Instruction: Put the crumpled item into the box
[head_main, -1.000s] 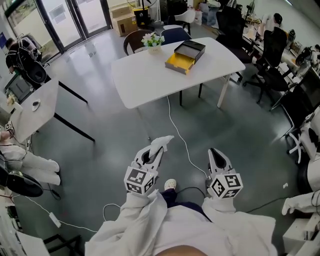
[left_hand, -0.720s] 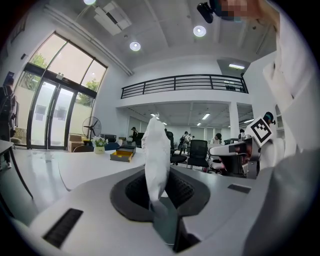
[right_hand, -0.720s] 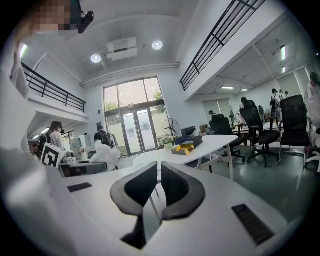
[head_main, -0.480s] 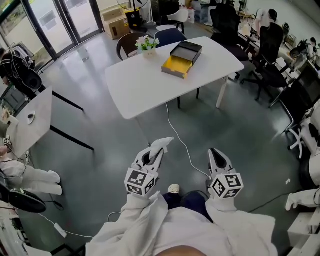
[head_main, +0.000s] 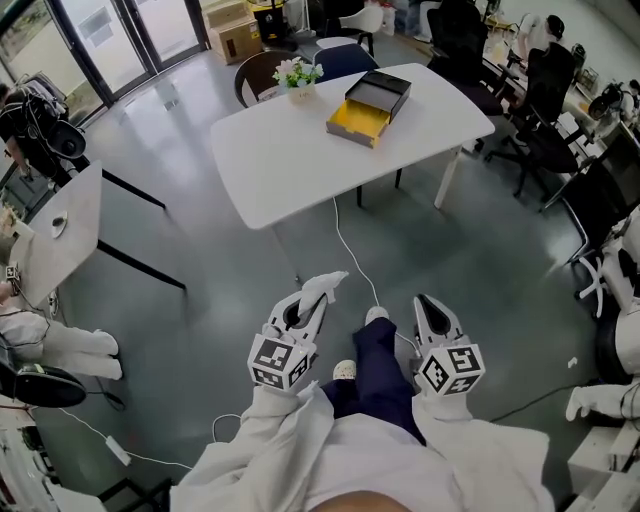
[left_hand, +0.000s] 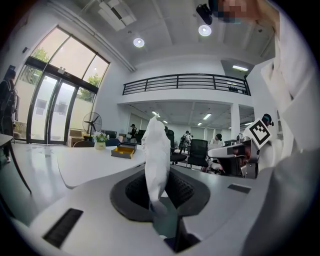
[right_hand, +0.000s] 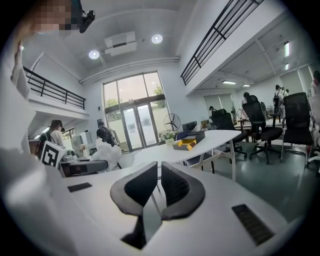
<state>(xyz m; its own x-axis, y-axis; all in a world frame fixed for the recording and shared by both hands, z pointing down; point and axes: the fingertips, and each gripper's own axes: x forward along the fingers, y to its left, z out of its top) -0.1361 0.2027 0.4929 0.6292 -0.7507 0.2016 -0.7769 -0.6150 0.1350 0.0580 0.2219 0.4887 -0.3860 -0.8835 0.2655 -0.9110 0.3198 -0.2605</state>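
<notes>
My left gripper (head_main: 308, 304) is shut on a crumpled white item (head_main: 323, 289), which sticks out past its tips. In the left gripper view the crumpled item (left_hand: 156, 155) stands upright between the pads of the left gripper (left_hand: 159, 189). My right gripper (head_main: 432, 308) is level with it on the right; in its own view the right gripper (right_hand: 158, 181) has its jaws together with nothing between them. The box (head_main: 370, 107), black with a yellow drawer pulled out, lies on the far white table (head_main: 290, 165). It shows small ahead as the box (left_hand: 123, 150) and the box (right_hand: 188, 141).
A flower pot (head_main: 299, 78) stands on the table behind the box, with chairs (head_main: 262, 75) beyond it. A white cable (head_main: 350, 250) runs across the grey floor from the table toward me. A desk (head_main: 60, 230) is at left and office chairs (head_main: 535, 140) at right.
A leg in dark trousers has swung forward between the grippers. Both grippers keep their places in the head view, the left one still gripping the crumpled item.
</notes>
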